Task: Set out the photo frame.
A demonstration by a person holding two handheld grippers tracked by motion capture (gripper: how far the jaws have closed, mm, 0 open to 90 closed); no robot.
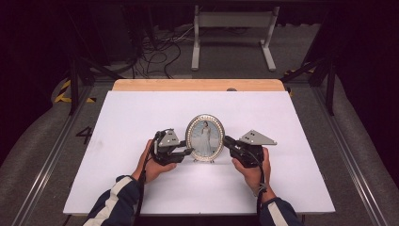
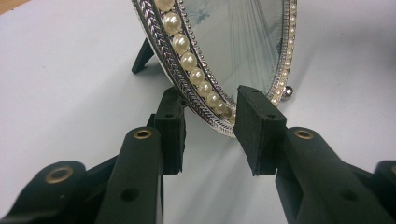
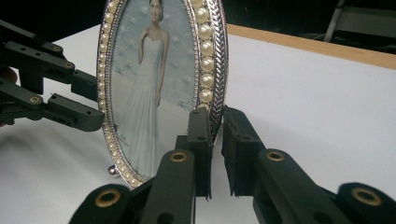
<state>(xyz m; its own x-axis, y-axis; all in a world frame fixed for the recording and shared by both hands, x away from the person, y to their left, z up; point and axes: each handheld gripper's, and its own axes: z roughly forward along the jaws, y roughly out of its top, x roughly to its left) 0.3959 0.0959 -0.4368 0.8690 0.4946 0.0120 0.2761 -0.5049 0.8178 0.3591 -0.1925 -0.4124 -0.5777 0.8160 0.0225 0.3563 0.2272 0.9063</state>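
Nearest the table's front edge, the person's striped sleeves come in from below, each hand carrying a gripper. The left gripper is level and aimed at the lower left rim of the oval picture frame; in its own view the jaws straddle the pearl-set rim with the frame edge between them, the left pad against the back of the rim and the right pad just off the glass face, so this is not a firm clamp. The right gripper meets the frame's right rim; in the right gripper view its jaws are drawn close together and clamped on the silver edge of the frame. The frame stands upright near the middle of the white table top, propped on a dark rear strut and small ball feet. Beyond lies the wooden strip at the far edge, then floor cables and a grey stand.
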